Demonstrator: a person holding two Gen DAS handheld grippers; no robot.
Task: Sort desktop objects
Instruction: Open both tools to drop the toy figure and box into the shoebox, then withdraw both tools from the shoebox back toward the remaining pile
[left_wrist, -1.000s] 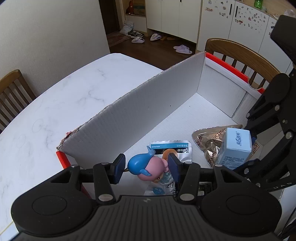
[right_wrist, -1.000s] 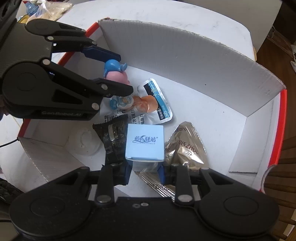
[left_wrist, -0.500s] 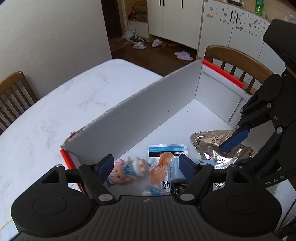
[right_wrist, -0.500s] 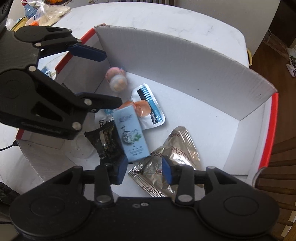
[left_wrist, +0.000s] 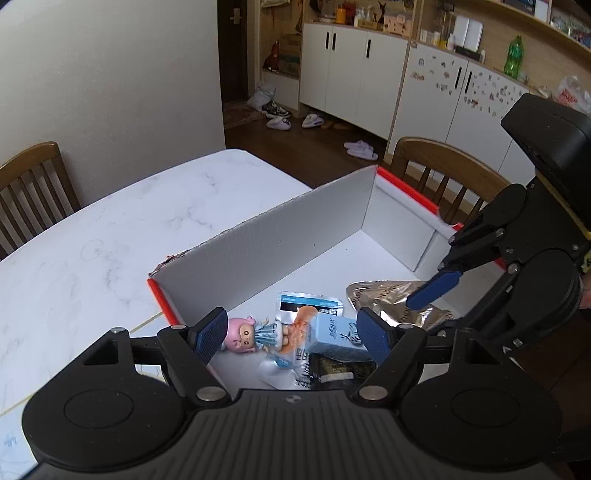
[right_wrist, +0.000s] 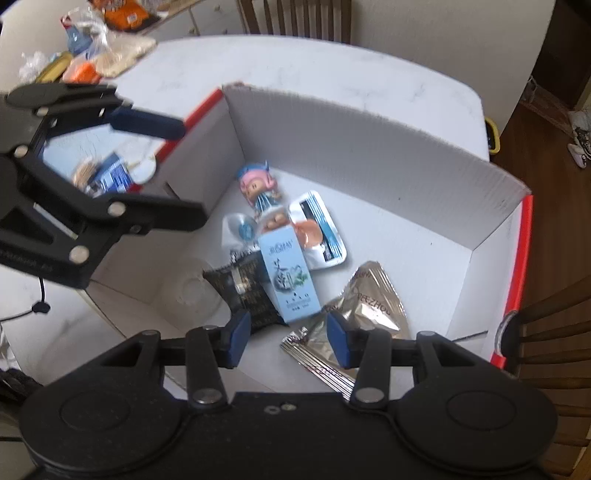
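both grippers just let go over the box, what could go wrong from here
1. The light blue carton lies propped across the black packet and white pouch; it may slide if the box is nudged.
2. The left gripper and right gripper hang open close together over the box, so they could bump while pulling out.
3. The pink figurine lies by the wall, perhaps awkward to regrasp.

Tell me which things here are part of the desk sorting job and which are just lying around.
Part of the job: white box; pink figurine; light blue carton; silver foil pouch; black packet; blue-and-white sachet; both open tools, left and right.

Lying about: wooden chairs; slippers; green bottle; snack bags.
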